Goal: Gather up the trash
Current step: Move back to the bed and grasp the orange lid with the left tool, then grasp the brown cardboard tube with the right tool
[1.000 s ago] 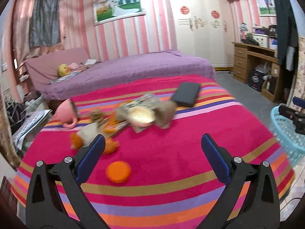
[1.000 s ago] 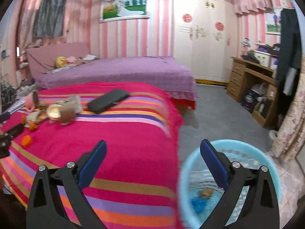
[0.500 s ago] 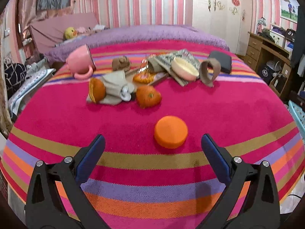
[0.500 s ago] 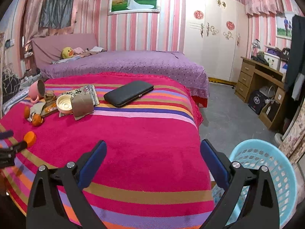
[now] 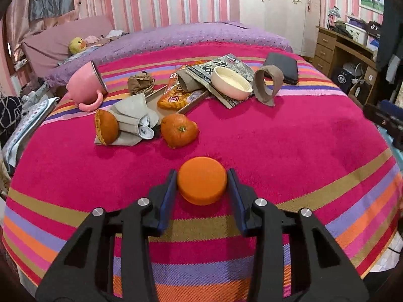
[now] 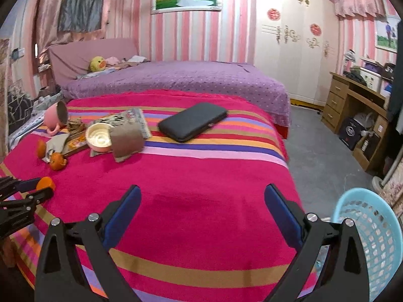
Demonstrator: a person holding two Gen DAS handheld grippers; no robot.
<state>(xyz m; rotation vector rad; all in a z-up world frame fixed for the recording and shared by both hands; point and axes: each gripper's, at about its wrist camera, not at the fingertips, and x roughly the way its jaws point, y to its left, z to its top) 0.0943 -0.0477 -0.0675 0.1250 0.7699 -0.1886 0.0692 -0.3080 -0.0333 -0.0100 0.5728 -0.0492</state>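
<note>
Two views are splitting the scene for you: only the right wrist is showing the blue basket point(image 6: 372, 239) on the floor beside the bed point(image 6: 201, 181). Your left hand-held gripper point(image 5: 202, 185) is clamping the orange lid point(image 5: 202, 183), which is lying flat, round face up, with no long axis. Your right hand-held gripper point(image 6: 202, 201) is hanging wide open, holding nothing.

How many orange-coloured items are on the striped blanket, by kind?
Orange lid, clamped in the left gripper: 1
Orange peel pieces: 2
Orange snack wrapper: 1
Total: 4
</note>
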